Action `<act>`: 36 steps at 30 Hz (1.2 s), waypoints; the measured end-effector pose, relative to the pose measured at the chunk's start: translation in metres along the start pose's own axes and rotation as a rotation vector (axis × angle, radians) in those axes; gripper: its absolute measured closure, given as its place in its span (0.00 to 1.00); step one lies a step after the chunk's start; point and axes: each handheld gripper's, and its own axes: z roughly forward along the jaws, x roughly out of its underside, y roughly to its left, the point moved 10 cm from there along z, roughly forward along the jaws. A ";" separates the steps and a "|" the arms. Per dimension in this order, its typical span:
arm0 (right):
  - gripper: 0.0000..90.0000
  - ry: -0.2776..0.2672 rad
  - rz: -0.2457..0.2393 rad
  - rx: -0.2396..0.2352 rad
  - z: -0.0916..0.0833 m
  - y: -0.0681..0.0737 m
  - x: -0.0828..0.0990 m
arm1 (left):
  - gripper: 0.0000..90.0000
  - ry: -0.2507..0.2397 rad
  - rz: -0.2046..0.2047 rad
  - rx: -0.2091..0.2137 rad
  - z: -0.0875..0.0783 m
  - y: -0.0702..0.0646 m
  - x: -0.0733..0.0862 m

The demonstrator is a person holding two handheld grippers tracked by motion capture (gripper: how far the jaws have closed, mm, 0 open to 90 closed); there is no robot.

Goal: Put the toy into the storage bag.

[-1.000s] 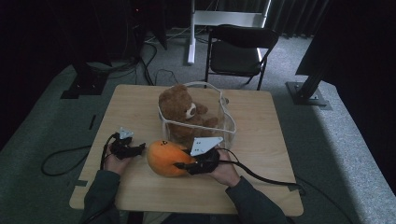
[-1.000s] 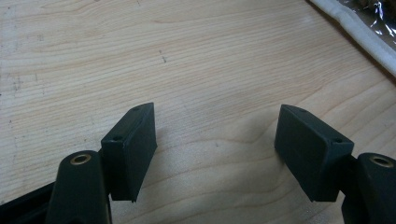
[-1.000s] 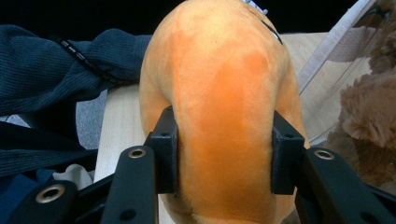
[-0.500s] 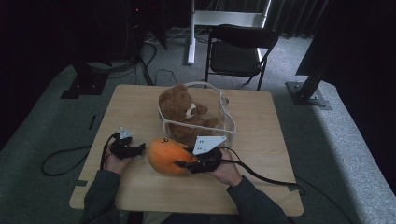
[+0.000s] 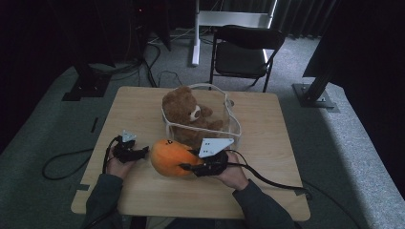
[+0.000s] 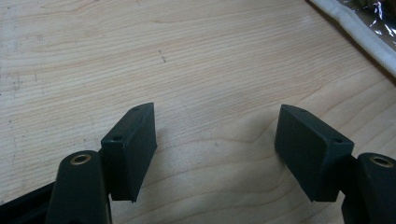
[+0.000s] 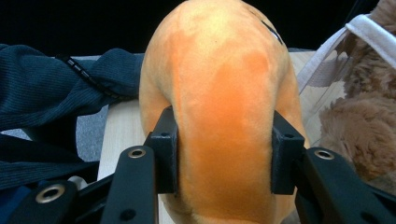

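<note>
An orange plush toy (image 5: pixel 169 157) sits near the front middle of the wooden table (image 5: pixel 267 143), just in front of a clear basket. My right gripper (image 5: pixel 184 167) is shut on the orange plush toy (image 7: pixel 224 107); both pads press into its sides. A brown teddy bear (image 5: pixel 184 112) sits inside the clear basket with a white rim (image 5: pixel 229 112). My left gripper (image 5: pixel 143 153) rests on the table at the left of the orange toy, held by a hand. Its jaws stand wide apart in the left gripper view (image 6: pixel 217 140), with only bare wood between them.
A black folding chair (image 5: pixel 243 52) stands behind the table's far edge. Black cables (image 5: pixel 272 179) trail from both grippers across the table and floor. The basket's white rim (image 6: pixel 355 32) lies close to the left gripper. A dark sleeve (image 7: pixel 56 93) shows beside the orange toy.
</note>
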 end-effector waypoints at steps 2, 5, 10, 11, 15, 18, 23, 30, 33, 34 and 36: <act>0.61 -0.004 0.001 0.001 -0.001 0.000 -0.001 | 0.33 0.000 0.000 0.000 0.000 0.000 0.000; 0.61 -0.006 0.001 0.003 -0.002 -0.001 -0.001 | 0.33 0.000 0.000 0.000 0.000 0.000 0.000; 0.61 -0.016 0.005 0.004 -0.003 -0.001 -0.004 | 0.33 0.000 0.000 0.000 0.000 0.000 0.000; 0.61 -0.017 0.006 0.005 -0.004 -0.001 -0.004 | 0.33 0.000 0.000 0.000 0.000 0.000 0.000; 0.61 -0.024 0.006 0.007 -0.005 -0.001 -0.006 | 0.33 0.000 -0.001 0.000 0.000 0.000 0.000; 0.61 -0.025 0.003 0.012 -0.006 -0.002 -0.006 | 0.33 0.000 -0.001 0.000 0.000 0.000 0.000; 0.61 -0.027 0.007 0.015 -0.007 -0.002 -0.007 | 0.33 0.000 0.000 0.000 0.000 0.000 0.000; 0.61 -0.041 0.005 0.021 -0.010 -0.003 -0.010 | 0.33 0.000 0.001 0.000 0.000 0.000 0.000; 0.61 -0.047 0.004 0.023 -0.012 -0.003 -0.012 | 0.33 0.000 0.000 0.000 0.000 0.000 0.000; 0.61 -0.051 0.005 0.024 -0.012 -0.004 -0.012 | 0.33 0.000 0.000 0.000 0.000 0.000 0.000; 0.61 -0.054 0.005 0.025 -0.014 -0.004 -0.013 | 0.33 0.000 -0.001 0.000 0.000 0.000 0.000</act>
